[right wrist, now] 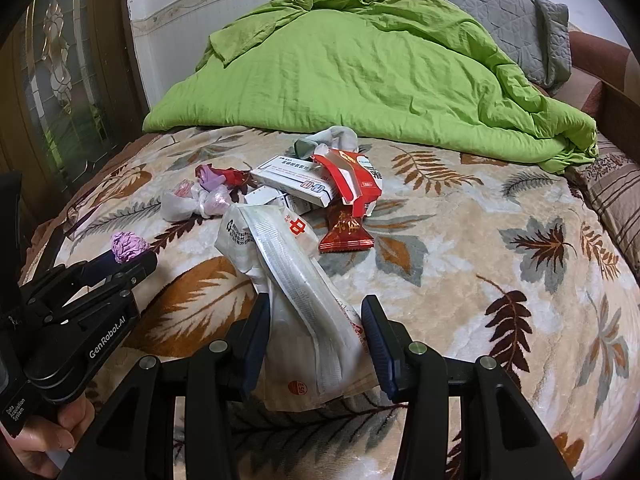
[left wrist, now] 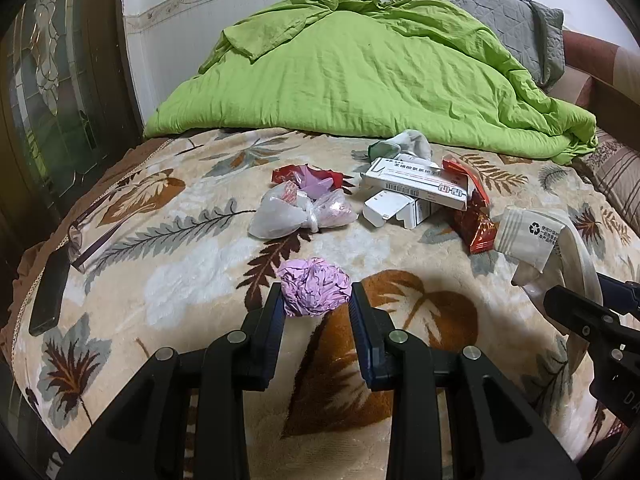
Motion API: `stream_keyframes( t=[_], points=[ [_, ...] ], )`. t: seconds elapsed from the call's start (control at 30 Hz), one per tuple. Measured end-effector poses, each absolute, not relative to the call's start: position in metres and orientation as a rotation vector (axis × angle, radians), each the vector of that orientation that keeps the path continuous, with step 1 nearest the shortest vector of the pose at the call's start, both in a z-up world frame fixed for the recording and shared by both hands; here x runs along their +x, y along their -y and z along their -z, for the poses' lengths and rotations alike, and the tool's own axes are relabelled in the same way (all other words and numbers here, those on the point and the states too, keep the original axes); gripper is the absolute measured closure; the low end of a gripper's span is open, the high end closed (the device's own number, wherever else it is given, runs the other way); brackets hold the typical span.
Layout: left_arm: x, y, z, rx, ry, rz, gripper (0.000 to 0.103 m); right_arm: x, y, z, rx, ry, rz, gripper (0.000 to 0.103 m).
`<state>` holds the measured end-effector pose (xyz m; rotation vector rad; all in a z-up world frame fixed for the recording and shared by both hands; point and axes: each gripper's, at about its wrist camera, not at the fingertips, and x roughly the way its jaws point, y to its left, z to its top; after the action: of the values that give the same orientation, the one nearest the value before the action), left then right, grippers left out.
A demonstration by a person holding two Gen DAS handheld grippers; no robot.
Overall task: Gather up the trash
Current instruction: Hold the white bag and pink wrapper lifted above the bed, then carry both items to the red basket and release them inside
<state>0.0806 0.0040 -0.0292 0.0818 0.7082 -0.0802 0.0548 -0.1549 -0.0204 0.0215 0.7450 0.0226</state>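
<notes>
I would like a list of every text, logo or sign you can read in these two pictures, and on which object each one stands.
"GenRobot.AI": left gripper, on its body.
"Data Acquisition System": same gripper, lower label.
"ESG" in a red circle: white plastic bag.
Recycling symbol: same bag; the lines beside it are too small to read.
White medicine box: barcode and Chinese print, too blurred.
Red snack packet: characters unreadable.

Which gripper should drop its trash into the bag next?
Left. Left gripper has the crumpled purple paper ball between its jaws, beside the white bag that the right gripper holds, so the right looks occupied.
</notes>
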Motion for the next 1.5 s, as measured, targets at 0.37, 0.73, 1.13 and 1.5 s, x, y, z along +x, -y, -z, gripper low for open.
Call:
stream_keyframes(
  t=[0.37, 0.73, 1.13, 1.5],
  points=[
    [0.081, -0.002, 0.029, 0.087, -0.708, 0.086, 0.073, 0.055, 0.155, 0.02, 0.022, -0.745, -0.023, 0.053],
    [0.072, 0.001, 0.019, 0.04, -0.655, 0.191, 0.073, 0.053, 0.162, 0.017, 0.078, -0.732, -0.031, 0.053],
    [0.053, 0.042, 0.008, 0.051, -0.671, 0.45, 0.073, -0.014, 0.219, -0.017, 0.229, -0.671, -0.007, 0.053],
    [-0.025, 0.17, -0.032, 0.125, -0.678, 0.879, 0.073, -0.167, 0.351, -0.018, 0.387, -0.672, 0.342, 0.053]
  ],
)
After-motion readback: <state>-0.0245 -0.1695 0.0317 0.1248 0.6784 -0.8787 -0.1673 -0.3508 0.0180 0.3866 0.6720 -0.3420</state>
